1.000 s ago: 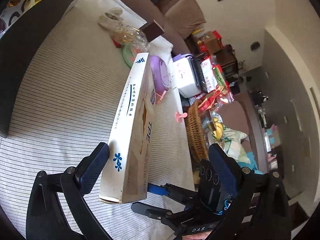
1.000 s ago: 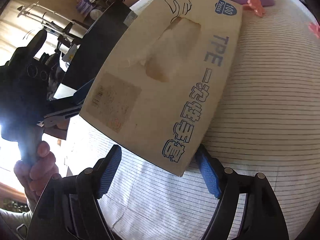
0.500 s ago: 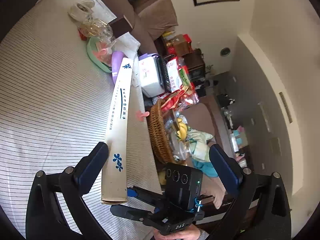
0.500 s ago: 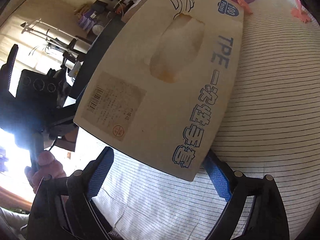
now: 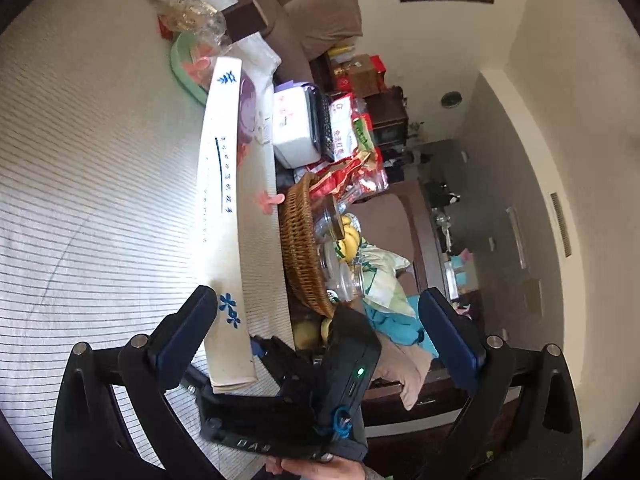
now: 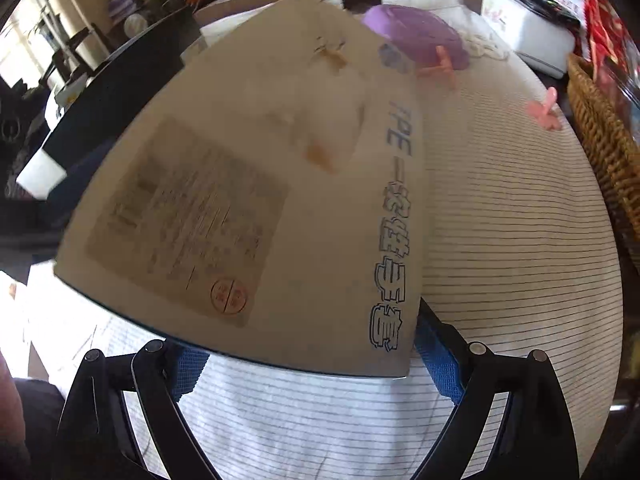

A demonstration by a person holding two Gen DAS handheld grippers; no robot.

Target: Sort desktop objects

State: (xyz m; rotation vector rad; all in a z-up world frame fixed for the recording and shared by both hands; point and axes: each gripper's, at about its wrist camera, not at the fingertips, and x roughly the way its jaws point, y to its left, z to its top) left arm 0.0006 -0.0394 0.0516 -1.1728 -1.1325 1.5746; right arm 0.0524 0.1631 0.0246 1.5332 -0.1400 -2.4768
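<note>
A long beige glove box point(image 6: 256, 208) with blue print fills the right wrist view. My right gripper point(image 6: 312, 364) is shut on the box's near end, its blue pads point(image 6: 436, 360) pressed against both sides, holding it tilted above the striped tablecloth point(image 6: 520, 260). In the left wrist view the same box point(image 5: 222, 208) shows edge-on. My left gripper point(image 5: 316, 336) is open and empty; its left pad point(image 5: 184, 328) sits beside the box's near end, and the right gripper's black body point(image 5: 320, 384) is between its fingers.
A purple lid point(image 6: 416, 40), pink clips point(image 6: 544, 108) and a white box point(image 6: 528, 28) lie beyond the glove box. A wicker basket point(image 5: 300, 248) with snacks and bananas stands at the table's right edge. A green plate point(image 5: 186, 68) and glass jars point(image 5: 192, 16) sit at the far end.
The right gripper has closed in on the box's near end and lifted and turned it. The left gripper has swung right, so the box now shows edge-on.
</note>
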